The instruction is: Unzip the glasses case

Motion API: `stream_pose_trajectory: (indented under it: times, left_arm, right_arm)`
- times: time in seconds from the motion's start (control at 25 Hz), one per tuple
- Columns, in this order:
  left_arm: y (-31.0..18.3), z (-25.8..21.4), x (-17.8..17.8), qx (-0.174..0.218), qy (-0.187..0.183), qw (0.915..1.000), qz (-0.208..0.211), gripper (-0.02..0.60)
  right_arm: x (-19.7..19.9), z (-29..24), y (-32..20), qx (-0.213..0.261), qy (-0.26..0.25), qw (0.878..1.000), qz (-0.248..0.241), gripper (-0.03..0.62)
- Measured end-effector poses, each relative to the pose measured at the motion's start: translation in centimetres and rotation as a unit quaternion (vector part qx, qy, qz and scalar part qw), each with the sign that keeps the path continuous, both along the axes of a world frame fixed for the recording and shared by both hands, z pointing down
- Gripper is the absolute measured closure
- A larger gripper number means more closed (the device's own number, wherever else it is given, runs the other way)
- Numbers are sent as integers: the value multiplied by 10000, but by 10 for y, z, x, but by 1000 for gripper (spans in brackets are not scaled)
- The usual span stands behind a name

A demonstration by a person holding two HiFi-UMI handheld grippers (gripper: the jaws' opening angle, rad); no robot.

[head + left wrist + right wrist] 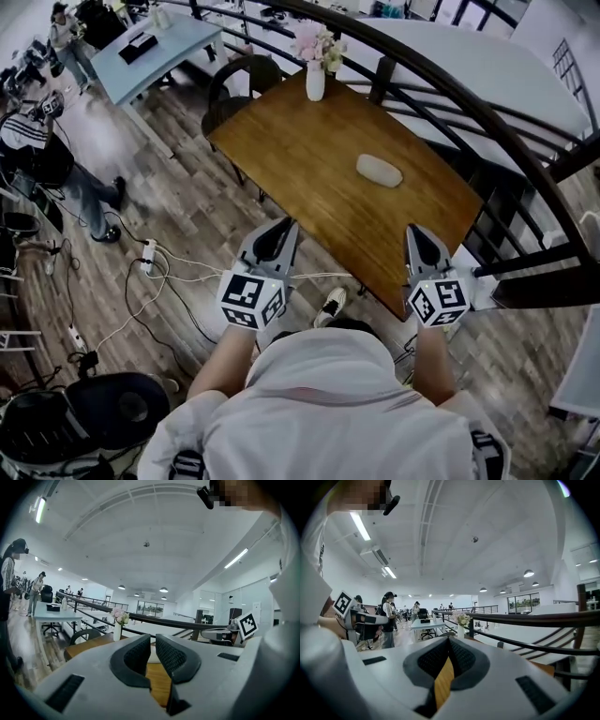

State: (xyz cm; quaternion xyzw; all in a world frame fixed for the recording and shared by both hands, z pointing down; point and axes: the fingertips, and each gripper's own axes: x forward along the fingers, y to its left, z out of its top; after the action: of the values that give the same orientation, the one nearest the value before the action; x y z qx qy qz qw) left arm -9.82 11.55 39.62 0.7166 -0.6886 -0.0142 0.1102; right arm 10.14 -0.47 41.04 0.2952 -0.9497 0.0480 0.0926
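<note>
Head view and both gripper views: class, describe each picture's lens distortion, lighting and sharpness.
Head view: wide-angle bowing, even soft light, glasses case sharp on the table. Left gripper view: fisheye with black corners, ceiling strip light glaring. Right gripper view: same fisheye, railing bowed.

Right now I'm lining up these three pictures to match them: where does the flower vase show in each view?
Head view: vase at top centre, on the far edge of the wooden table.
Left gripper view: vase left of centre, at mid height.
Right gripper view: vase near the centre.
Shared landmark: the dark railing behind the vase.
</note>
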Motion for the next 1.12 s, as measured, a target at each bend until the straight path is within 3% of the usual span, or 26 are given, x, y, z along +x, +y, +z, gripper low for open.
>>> stream_pose_trajectory:
  times: [0.36,0.56,0.68,0.92,1.12]
  left_arm:
    - [-102,-10,19,-36,-106,9987,504,540]
    - [-176,18,10,-353,1,9957,858,540]
    - [-199,34,7,-474,153,9924,1122,540]
    - [-254,53,-9,-610,263,9815,1796,540]
    - [-300,57,-36,-583,-41,9719,2279,540]
  right_arm:
    - [36,3,-80,-76,72,9985,542,543]
    - [26,30,-137,-300,331,9965,712,542]
    - [26,44,-142,-350,620,9930,944,542]
    - [12,55,-164,-545,730,9826,1619,542]
    - [-16,54,-190,-486,964,9737,2006,542]
